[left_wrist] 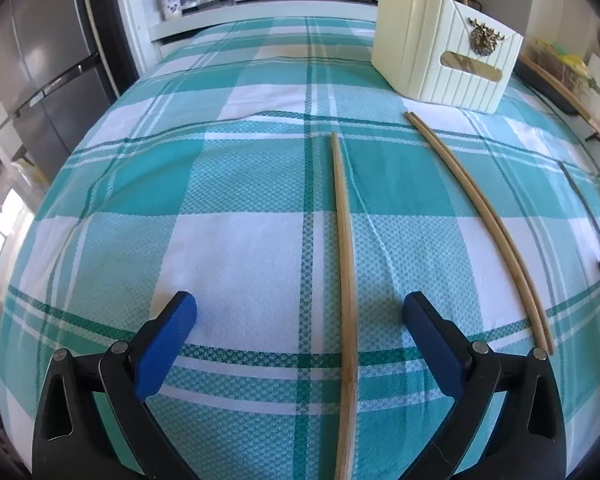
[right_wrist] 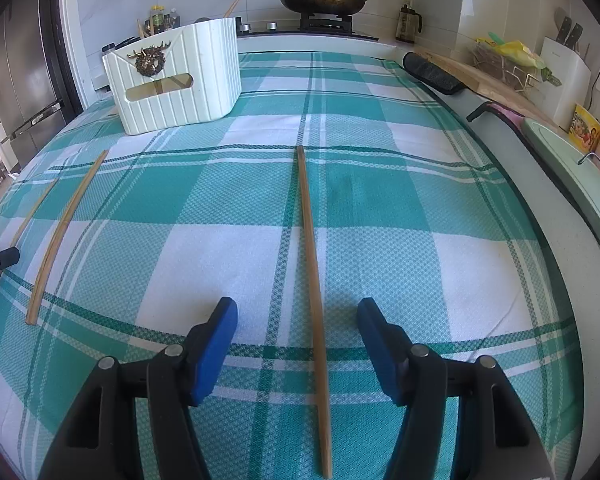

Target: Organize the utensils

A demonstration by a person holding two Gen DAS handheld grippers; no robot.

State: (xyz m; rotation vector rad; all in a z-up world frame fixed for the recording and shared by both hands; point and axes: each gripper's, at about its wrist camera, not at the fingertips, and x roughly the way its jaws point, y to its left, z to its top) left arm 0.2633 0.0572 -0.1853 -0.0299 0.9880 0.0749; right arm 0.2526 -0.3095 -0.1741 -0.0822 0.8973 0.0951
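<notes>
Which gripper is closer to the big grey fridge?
Left. The left gripper is on the side toward the fridge; the right gripper is farther away, with the left one between it and the fridge.

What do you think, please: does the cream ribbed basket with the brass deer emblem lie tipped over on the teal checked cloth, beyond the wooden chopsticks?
Not quite: the cream ribbed basket stands upright on the teal checked cloth, beyond the wooden chopsticks; the right wrist view shows it.
</notes>
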